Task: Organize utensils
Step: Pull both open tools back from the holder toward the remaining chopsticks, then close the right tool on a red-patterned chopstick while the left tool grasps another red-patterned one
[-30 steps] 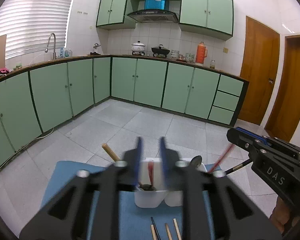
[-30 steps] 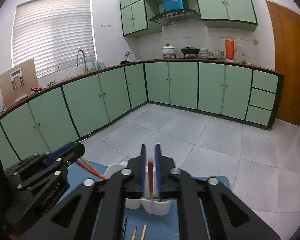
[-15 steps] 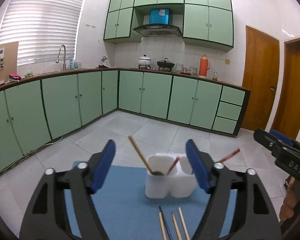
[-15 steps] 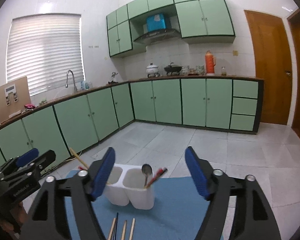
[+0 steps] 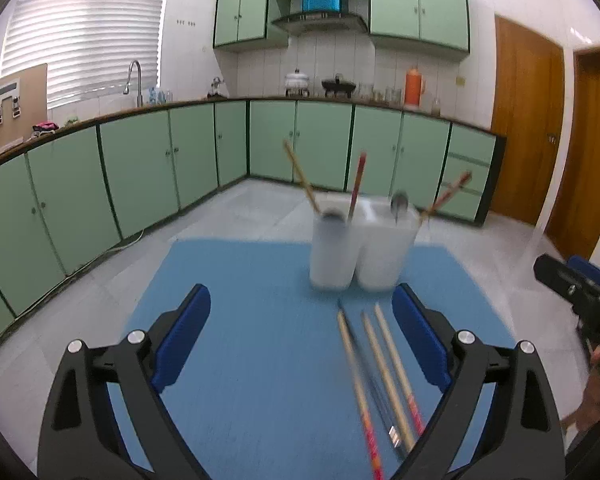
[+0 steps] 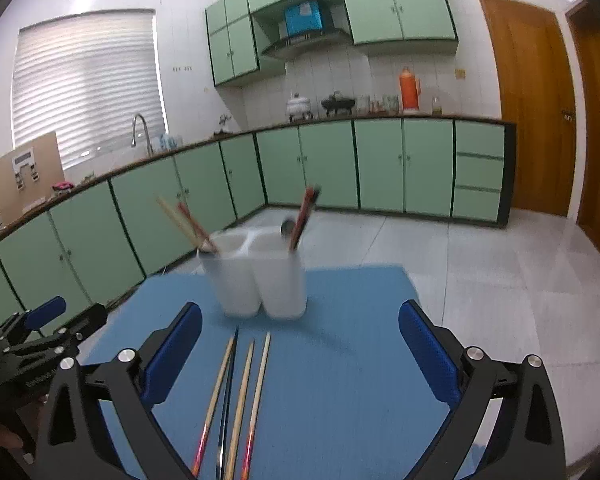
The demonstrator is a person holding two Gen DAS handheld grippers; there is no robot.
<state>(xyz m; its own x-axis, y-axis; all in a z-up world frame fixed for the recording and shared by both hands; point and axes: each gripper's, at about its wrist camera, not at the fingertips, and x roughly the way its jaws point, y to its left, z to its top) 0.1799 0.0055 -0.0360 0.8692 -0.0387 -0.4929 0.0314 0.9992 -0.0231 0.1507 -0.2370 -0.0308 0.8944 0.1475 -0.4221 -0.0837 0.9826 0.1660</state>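
Four chopsticks (image 6: 236,400) lie side by side on the blue mat (image 5: 240,320), just in front of a white two-cup holder (image 5: 360,248) that already has chopsticks and a spoon (image 5: 399,202) standing in it. The left gripper (image 5: 300,344) and the right gripper (image 6: 300,356) hang above the mat, fingers spread wide and empty.

Risk: the sticks lie so close that closing on one could drag or roll a neighbour.

A second ago both grippers were nearly closed at the holder, the right one on a red stick; the jaws have just been opening, and both now sit back from it.
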